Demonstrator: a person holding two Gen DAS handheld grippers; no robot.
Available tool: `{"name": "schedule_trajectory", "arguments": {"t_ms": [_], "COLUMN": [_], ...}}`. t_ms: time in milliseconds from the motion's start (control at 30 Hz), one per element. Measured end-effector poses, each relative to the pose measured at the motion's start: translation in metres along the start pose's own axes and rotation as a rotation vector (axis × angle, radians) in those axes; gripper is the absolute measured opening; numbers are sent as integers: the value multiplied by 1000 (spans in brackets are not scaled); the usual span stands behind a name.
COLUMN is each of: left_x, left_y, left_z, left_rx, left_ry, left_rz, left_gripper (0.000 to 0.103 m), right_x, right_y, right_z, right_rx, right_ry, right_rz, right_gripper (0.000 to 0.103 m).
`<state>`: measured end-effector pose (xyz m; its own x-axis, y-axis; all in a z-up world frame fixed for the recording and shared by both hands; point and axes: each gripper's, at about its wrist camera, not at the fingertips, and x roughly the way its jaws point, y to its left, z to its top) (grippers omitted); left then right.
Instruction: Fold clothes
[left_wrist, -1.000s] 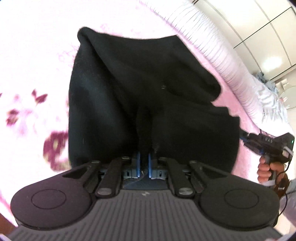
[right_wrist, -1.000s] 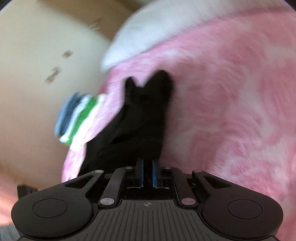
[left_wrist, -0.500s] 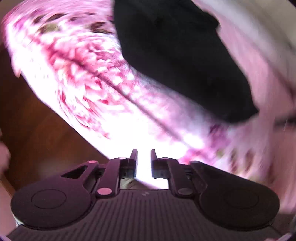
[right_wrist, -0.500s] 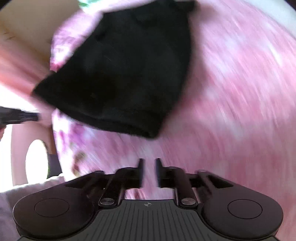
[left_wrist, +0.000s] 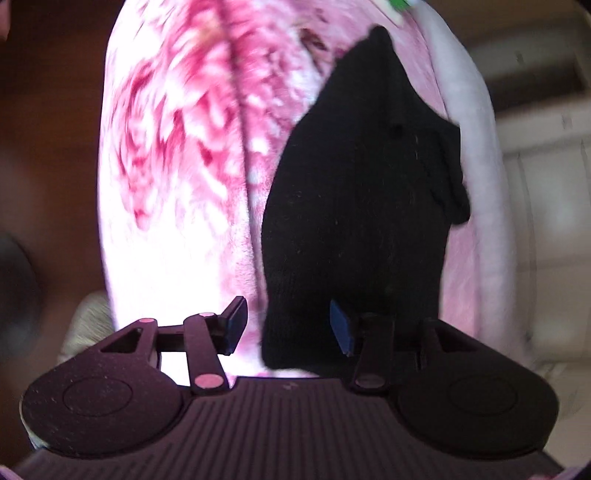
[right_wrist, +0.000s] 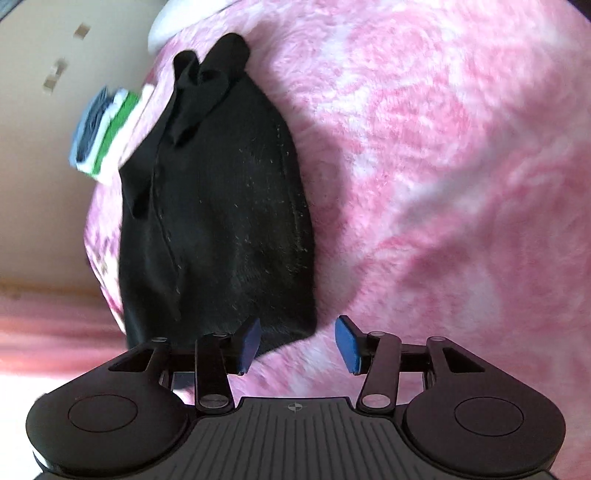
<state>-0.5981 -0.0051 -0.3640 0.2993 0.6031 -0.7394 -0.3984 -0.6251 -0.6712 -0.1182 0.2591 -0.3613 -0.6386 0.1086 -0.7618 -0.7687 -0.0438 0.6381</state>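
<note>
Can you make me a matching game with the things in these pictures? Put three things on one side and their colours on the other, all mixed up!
Things:
1. folded garment
2. fluffy blanket
3. pads on the right gripper fingers

Colours:
A. blue
B. black
C. pink

Right pairs: 1-B, 2-C, 3-A.

Bonus look: the garment lies flat on the blanket, and the right gripper's fingers are opening with nothing pinched between them.
</note>
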Motion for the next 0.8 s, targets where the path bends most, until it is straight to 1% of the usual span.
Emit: {"name": "schedule_trajectory", "arguments": {"t_ms": [33, 67, 100, 133, 167, 233, 267, 300, 367, 400, 433, 467, 533, 567, 600, 667, 700, 733, 767, 800], "left_x": [2, -1, -4, -8, -13, -20, -22, -22, -14, -8, -2, 7, 24, 32, 41, 54, 57, 58, 57, 53], "left_y": [3, 1, -3, -8, -17, -39, -51, -64, -87, -96, -102, -104, -107, -108, -106, -100, -98, -97, -98, -101], "left_z": [0, -1, -4, -8, -14, -31, -41, -55, -85, -102, -116, -127, -149, -158, -163, -165, -165, -164, -162, -159], "left_rx": [-24, -7, 40, 97, 188, 419, 546, 697, 997, 1145, 1268, 1352, 1520, 1588, 1628, 1676, 1691, 1703, 1709, 1701], "left_ry": [-1, -5, -10, -15, -21, -39, -49, -64, -99, -121, -140, -152, -176, -184, -186, -207, -225, -246, -264, -274], "left_rz": [-11, -6, 9, 34, 79, 187, 244, 309, 419, 460, 495, 520, 570, 598, 631, 687, 707, 717, 718, 697], "left_gripper": [43, 43, 43, 43, 43, 43, 44, 44, 44, 45, 47, 47, 47, 47, 47, 47, 46, 32, 23, 22], "right_x": [3, 6, 7, 7, 6, 7, 9, 13, 26, 33, 39, 45, 54, 59, 64, 75, 81, 87, 89, 91], "right_y": [-1, -2, 2, 11, 20, 55, 73, 84, 97, 104, 110, 112, 113, 114, 112, 109, 107, 105, 103, 101], "right_z": [0, 1, 0, -3, -7, -28, -44, -61, -89, -103, -117, -124, -132, -136, -137, -140, -142, -143, -143, -144], "right_rx": [25, 49, 25, -63, -155, -507, -716, -874, -1137, -1268, -1399, -1449, -1502, -1521, -1545, -1593, -1617, -1641, -1663, -1684], "right_ry": [-6, -13, -24, -41, -57, -77, -77, -87, -103, -111, -119, -130, -150, -165, -171, -183, -189, -195, -219, -243], "right_rz": [-2, -5, -12, -39, -67, -205, -278, -329, -390, -419, -448, -462, -477, -487, -508, -552, -574, -596, -612, -628], "right_gripper": [49, 49, 49, 49, 49, 49, 49, 49, 49, 49, 49, 49, 49, 49, 49, 49, 49, 47, 41, 22]}}
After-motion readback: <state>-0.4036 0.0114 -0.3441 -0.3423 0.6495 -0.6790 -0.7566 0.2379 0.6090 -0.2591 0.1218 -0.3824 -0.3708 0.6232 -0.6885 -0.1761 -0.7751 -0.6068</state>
